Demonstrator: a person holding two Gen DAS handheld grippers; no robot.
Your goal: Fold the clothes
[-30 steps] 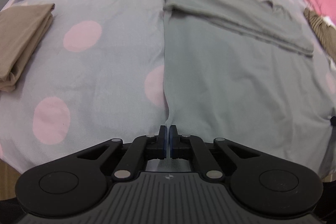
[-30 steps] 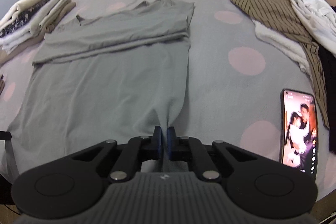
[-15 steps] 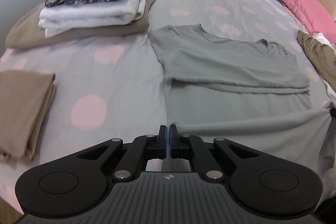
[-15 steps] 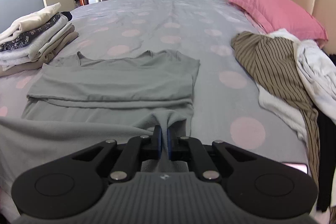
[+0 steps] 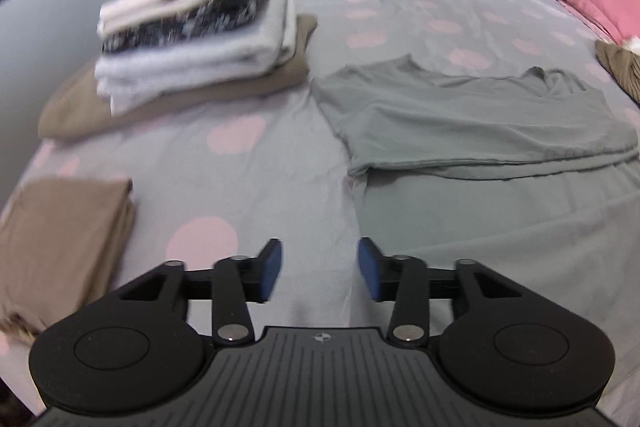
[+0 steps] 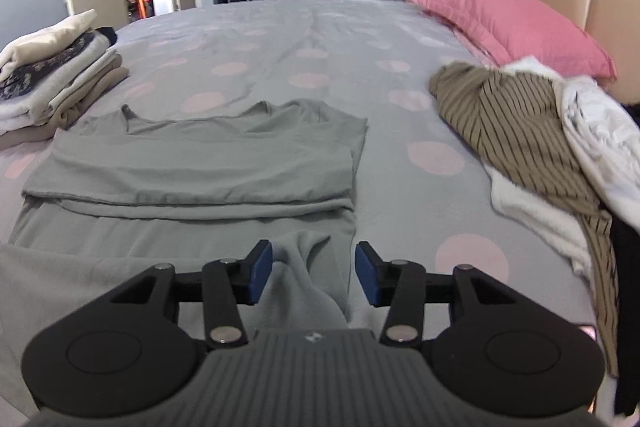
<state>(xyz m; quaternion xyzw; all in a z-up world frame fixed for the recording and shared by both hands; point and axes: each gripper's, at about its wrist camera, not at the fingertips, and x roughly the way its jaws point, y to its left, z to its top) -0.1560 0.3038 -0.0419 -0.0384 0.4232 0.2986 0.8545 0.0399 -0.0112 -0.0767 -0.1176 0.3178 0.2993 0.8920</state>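
Left gripper [image 5: 319,273]: jaws spread wide, nothing between the blue pads, only the dotted bedspread [image 5: 240,171] visible through the gap. Right gripper [image 6: 314,275]: jaws likewise parted, with a raised hump of grey fabric standing between the pads but not pinched by either. That fabric belongs to the grey T-shirt [image 6: 200,171], which lies flat on the bed straight ahead of both grippers, collar at the far end, with one folded band lying across its upper half and the hem end nearest the grippers. The hem section looks loosely bunched on the right side and smoother on the left. Judgement: the fold of the lower portion is the step in hand, and the garment is only partly folded. The next move appears to call for a fresh grasp on both near corners of the hem, taken level with each other, so the lower part can be carried up over the folded band without skewing. The hump at the right gripper would need flattening or it will be trapped in the fold. Further out: a stack of folded clothes [image 5: 192,39] stands to the left of the shirt, a folded tan garment [image 5: 60,227] lies nearer on the left, and an unfolded pile with a striped garment [image 6: 520,131] waits to the right below the pink pillow [image 6: 508,23].
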